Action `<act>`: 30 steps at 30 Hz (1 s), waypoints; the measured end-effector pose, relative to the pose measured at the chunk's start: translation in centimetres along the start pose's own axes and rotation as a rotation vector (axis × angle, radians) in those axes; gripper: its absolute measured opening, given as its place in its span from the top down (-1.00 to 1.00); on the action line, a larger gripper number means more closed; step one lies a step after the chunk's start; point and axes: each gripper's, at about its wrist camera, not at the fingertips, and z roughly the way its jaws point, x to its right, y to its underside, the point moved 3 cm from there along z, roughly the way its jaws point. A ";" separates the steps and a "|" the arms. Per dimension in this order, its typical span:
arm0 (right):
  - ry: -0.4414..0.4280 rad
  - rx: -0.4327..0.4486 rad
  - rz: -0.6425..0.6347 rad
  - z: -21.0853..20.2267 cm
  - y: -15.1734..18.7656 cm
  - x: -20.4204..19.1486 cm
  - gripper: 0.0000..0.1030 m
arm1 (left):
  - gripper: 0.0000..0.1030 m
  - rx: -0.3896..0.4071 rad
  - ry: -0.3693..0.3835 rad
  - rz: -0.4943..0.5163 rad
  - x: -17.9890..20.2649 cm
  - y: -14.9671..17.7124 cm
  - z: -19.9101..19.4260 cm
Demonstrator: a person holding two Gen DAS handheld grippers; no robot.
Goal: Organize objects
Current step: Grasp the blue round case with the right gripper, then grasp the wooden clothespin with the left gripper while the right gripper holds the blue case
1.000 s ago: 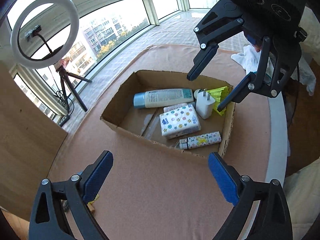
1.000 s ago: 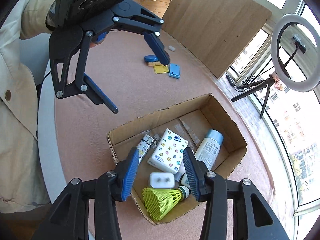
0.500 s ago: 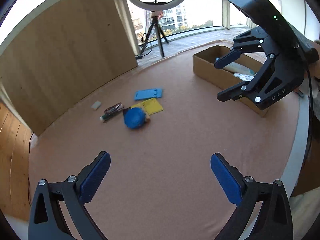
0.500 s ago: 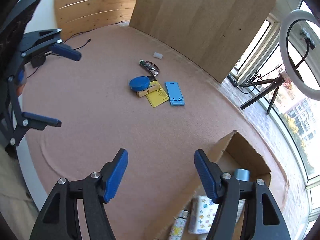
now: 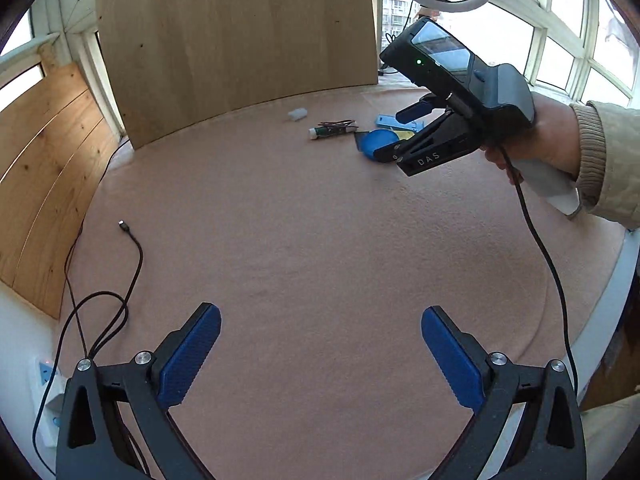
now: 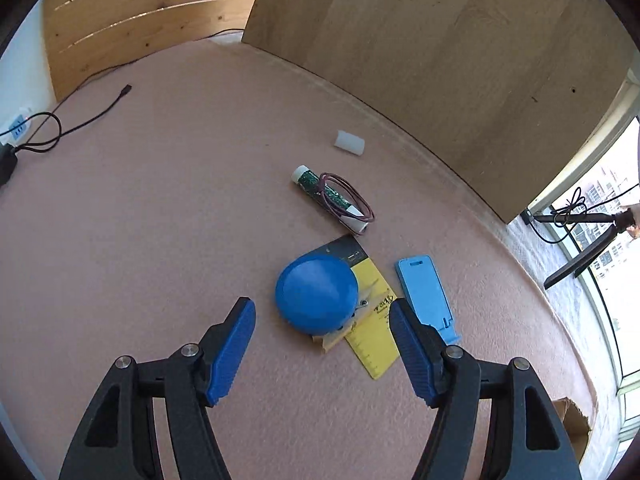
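Note:
A round blue disc [image 6: 316, 292] lies on the pink table cover, on top of a yellow ruler card [image 6: 374, 350] and a wooden clothespin [image 6: 362, 312]. My right gripper [image 6: 322, 320] hovers just above it, open, with its blue fingers on either side of the disc and not touching it. Beside these lie a light blue stand [image 6: 426, 292], a green tube wrapped in purple wire [image 6: 324, 192] and a small white cylinder [image 6: 349, 143]. My left gripper [image 5: 320, 320] stands open over bare cover, holding nothing. From there the right gripper [image 5: 394, 134] and the person's hand [image 5: 532, 140] show over the disc [image 5: 378, 140].
A tall wooden board [image 6: 440, 60] stands behind the items. A black cable [image 5: 134, 248] and a power strip [image 6: 16, 128] lie at the table's left edge. A torn cardboard box corner [image 6: 572, 420] shows at lower right. A ring light tripod [image 6: 580, 256] stands by the window.
Both grippers swung away from the cardboard box to the loose items. The right gripper's jaws widened and it came down close over the blue disc. The left one now faces bare cover.

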 end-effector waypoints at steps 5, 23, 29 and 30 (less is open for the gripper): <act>-0.036 -0.028 0.035 2.0 -0.4 0.4 0.10 | -0.98 -0.012 0.002 -0.024 -0.6 0.3 0.3; -0.210 -0.019 0.288 -3.7 10.6 -2.3 0.10 | -0.98 -0.049 0.131 -0.262 2.5 -5.9 9.2; -0.211 0.092 0.416 -7.1 14.0 0.6 0.10 | -0.98 -0.055 0.127 -0.210 6.6 -8.1 12.3; -0.240 0.122 0.467 -7.8 14.5 1.3 0.10 | -0.98 -0.058 0.136 -0.206 7.2 -8.3 12.5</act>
